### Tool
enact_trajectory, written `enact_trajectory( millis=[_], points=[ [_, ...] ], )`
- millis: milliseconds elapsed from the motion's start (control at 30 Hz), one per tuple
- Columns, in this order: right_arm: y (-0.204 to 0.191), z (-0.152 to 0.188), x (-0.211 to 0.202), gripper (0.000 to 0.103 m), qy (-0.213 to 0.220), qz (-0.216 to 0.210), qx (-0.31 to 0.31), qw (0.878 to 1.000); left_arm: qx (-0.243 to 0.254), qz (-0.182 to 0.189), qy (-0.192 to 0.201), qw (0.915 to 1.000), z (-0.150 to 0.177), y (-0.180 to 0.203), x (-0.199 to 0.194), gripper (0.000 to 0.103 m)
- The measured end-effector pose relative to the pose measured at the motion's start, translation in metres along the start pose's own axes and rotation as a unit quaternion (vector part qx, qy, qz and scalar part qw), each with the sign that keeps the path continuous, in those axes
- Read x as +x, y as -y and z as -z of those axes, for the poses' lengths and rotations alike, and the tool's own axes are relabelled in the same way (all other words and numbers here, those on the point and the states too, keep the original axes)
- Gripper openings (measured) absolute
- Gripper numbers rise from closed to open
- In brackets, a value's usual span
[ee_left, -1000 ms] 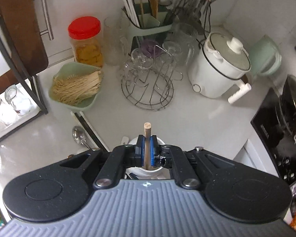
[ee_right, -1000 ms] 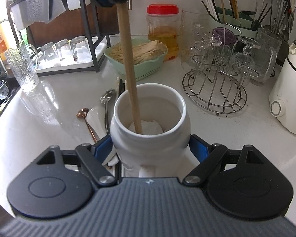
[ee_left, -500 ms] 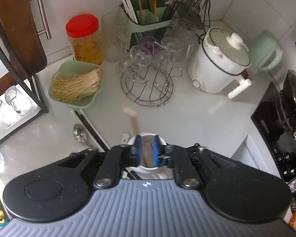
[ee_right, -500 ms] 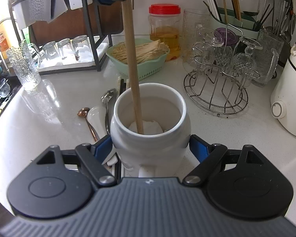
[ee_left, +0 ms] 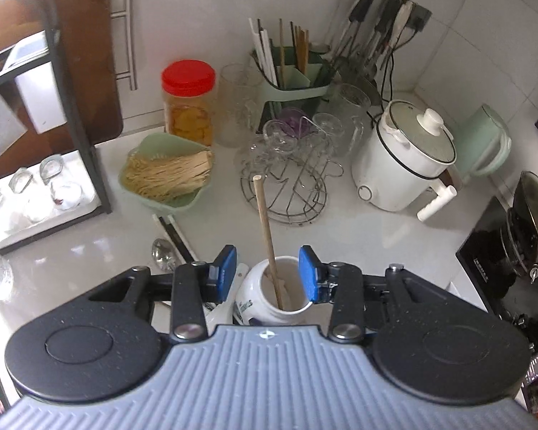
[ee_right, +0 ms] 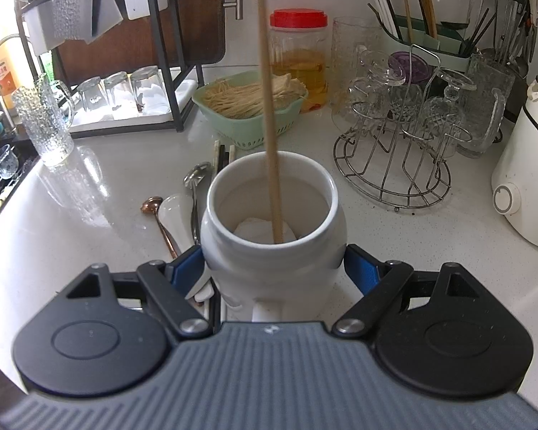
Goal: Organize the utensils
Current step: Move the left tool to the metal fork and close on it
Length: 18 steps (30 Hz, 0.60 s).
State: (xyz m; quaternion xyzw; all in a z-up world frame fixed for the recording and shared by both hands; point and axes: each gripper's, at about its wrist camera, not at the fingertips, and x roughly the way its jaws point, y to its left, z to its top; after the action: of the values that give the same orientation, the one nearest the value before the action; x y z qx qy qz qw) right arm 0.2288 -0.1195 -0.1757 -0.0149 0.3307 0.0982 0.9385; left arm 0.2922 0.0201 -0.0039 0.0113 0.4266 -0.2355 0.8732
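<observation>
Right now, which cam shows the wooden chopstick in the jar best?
Right wrist: the wooden chopstick shows full length, standing free in the white jar, its tip on the jar floor. Left wrist looks down from above between its open fingers; the chopstick appears foreshortened, its lower end inside the jar.

Left gripper (ee_left: 267, 273): jaws spread wide, blue pads (ee_left: 226, 271) well apart, nothing between them in contact; held high, camera angled down toward counter. In right wrist view only a dark-blue tip shows at top left.

Right gripper (ee_right: 274, 265): low, near counter level, pointing roughly level toward far side; blue pads (ee_right: 185, 264) pressed against both sides of white jar (ee_right: 273, 215), jaws clamped on it.
</observation>
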Motion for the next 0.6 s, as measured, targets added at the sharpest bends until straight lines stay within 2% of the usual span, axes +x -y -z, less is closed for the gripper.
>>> enact_trajectory(
  millis=[300, 600],
  points=[
    [0.0, -0.002, 0.001, 0.087, -0.001, 0.002, 0.0, 1.0, -0.027, -0.014, 0.029, 0.9991, 0.037, -0.024, -0.009, 0.044],
    [0.0, -0.002, 0.001, 0.087, -0.002, 0.004, 0.005, 1.0, -0.055, -0.021, 0.019, 0.9981, 0.083, -0.061, -0.003, 0.044]
  ],
)
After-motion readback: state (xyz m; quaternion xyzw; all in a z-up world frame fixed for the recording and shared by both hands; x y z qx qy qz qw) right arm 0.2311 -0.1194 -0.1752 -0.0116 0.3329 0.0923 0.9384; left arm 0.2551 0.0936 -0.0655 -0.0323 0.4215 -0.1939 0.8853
